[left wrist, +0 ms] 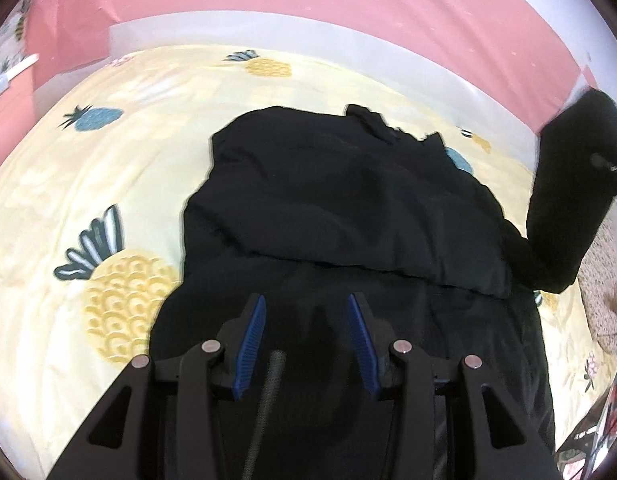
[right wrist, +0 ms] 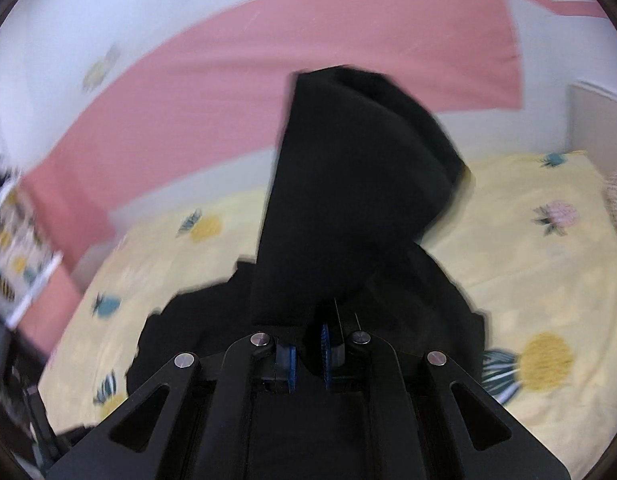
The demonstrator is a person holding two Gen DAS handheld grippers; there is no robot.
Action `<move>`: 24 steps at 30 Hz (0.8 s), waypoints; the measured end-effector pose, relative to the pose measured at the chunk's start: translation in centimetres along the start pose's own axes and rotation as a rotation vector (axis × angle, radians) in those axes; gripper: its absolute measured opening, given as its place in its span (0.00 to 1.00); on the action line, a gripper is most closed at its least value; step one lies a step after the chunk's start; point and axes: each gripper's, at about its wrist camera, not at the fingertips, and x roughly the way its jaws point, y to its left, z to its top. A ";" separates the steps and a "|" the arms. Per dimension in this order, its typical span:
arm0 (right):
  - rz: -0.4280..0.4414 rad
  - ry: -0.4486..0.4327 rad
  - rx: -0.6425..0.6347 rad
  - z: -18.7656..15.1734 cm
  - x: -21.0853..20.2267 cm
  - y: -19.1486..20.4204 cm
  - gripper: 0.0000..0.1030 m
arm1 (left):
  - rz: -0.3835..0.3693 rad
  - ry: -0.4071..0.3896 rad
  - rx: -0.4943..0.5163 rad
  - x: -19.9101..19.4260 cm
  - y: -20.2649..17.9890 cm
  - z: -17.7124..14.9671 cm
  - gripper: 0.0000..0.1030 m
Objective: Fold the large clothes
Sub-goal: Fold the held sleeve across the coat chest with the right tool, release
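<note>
The right gripper [right wrist: 307, 354] pinches the large black fabric garment's [left wrist: 348, 200] lifted sleeve – its body lies lengthwise ahead of the spread, empty left gripper [left wrist: 306, 312].

The right gripper [right wrist: 307, 350] has its jaws squeezed tight on a black piece of clothing [right wrist: 348, 184]. Part of the cloth sticks up high in front of the camera. The rest lies in a heap on the bed [right wrist: 528, 272], which has a yellow sheet with pineapples on it. A pink wall [right wrist: 268, 92] is behind.
</note>
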 end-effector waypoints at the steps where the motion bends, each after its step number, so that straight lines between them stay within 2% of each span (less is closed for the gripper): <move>1: 0.011 0.030 -0.017 -0.7 1.6 1.0 0.09 | 0.006 0.000 -0.006 0.0 0.6 -0.1 0.43; 6: 0.045 0.207 -0.073 -5.9 9.6 5.0 0.09 | 0.029 -0.005 -0.037 0.1 3.0 -0.1 0.43; 9: 0.048 0.298 -0.110 -8.9 12.1 7.1 0.12 | 0.029 -0.005 -0.047 0.4 3.7 0.0 0.43; 12: 0.029 0.357 -0.138 -10.8 12.7 7.0 0.14 | 0.017 -0.005 -0.048 0.7 3.8 0.2 0.43; 14: 0.050 0.344 -0.136 -10.7 11.9 7.0 0.16 | 0.003 -0.005 -0.050 0.8 3.5 0.4 0.44; 17: 0.123 0.319 -0.098 -9.9 9.9 6.1 0.20 | -0.024 -0.013 -0.057 0.8 2.8 1.2 0.54; 18: 0.147 0.304 -0.089 -9.7 9.0 5.5 0.26 | -0.038 -0.017 -0.062 0.7 2.4 1.6 0.56; 19: 0.177 0.287 -0.078 -9.3 8.1 5.1 0.43 | -0.055 -0.020 -0.066 0.7 2.0 1.9 0.58; 20: 0.207 0.272 -0.066 -9.0 7.2 4.7 0.56 | -0.079 -0.021 -0.072 0.7 1.5 2.4 0.63; 21: 0.240 0.259 -0.050 -8.9 6.4 4.2 0.76 | -0.101 -0.021 -0.077 0.9 1.0 2.9 0.65; 24: 0.265 0.229 -0.022 -8.9 4.8 2.9 0.77 | -0.172 -0.007 -0.092 1.5 -0.7 4.3 0.68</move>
